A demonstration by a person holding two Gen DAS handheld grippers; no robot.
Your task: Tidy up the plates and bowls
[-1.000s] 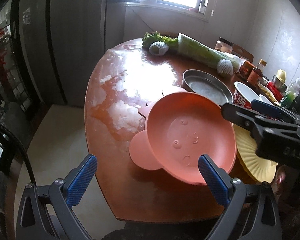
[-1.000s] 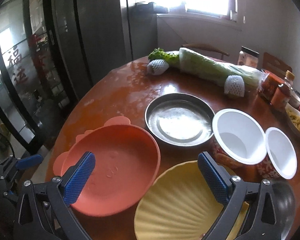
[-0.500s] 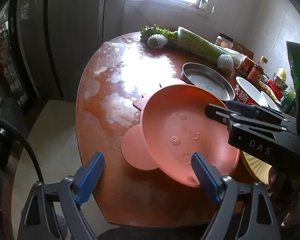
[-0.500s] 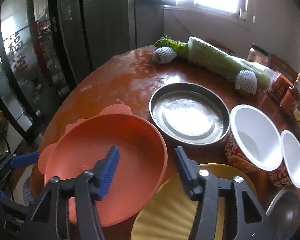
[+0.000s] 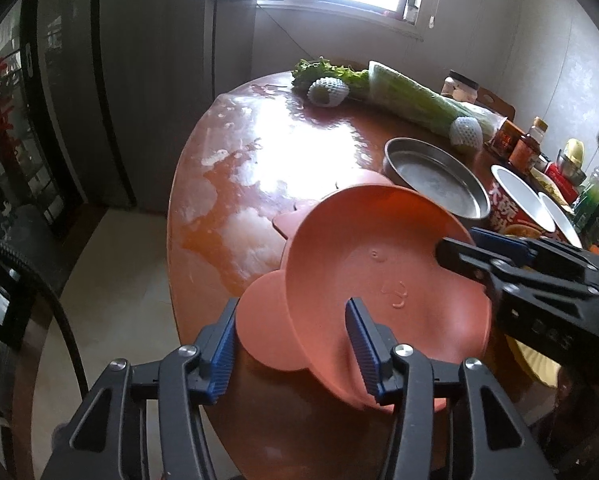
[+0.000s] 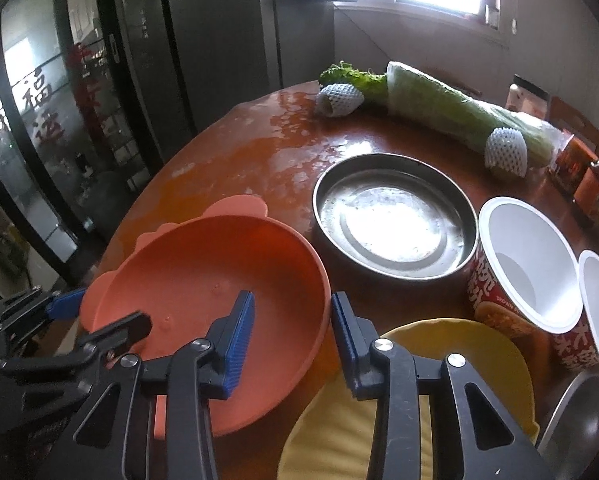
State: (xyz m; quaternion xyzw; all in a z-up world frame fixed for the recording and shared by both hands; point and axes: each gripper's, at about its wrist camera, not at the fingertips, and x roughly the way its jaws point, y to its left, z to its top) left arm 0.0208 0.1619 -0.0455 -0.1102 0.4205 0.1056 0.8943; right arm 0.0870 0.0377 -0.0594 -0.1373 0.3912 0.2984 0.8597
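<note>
Left wrist view: the left gripper [image 5: 289, 344] straddles the near rim of the orange bear-shaped bowl [image 5: 379, 276], one blue pad outside the wall by the bowl's round ear, the other inside. Its jaws are closing with the rim between them, and I cannot tell whether the pads press yet. The bowl sits tilted at the near edge of the round red table [image 5: 259, 168]. At its far-right rim the right gripper [image 5: 455, 250] pinches the wall. Behind stands a steel pan [image 5: 435, 178], then a red-and-white paper bowl [image 5: 519, 204].

Right wrist view: the right gripper [image 6: 292, 322] is clamped on the orange bowl's [image 6: 203, 272] right rim, the wall caught between both blue pads. The left gripper [image 6: 65, 312] reaches the opposite rim. Just beside the bowl lies a yellow shell-shaped plate [image 6: 459, 344] at the near edge. The steel pan [image 6: 393, 220] sits toward the middle, with two paper bowls [image 6: 527, 268] to its right. Napa cabbage [image 6: 459, 112] lies along the far edge.
</note>
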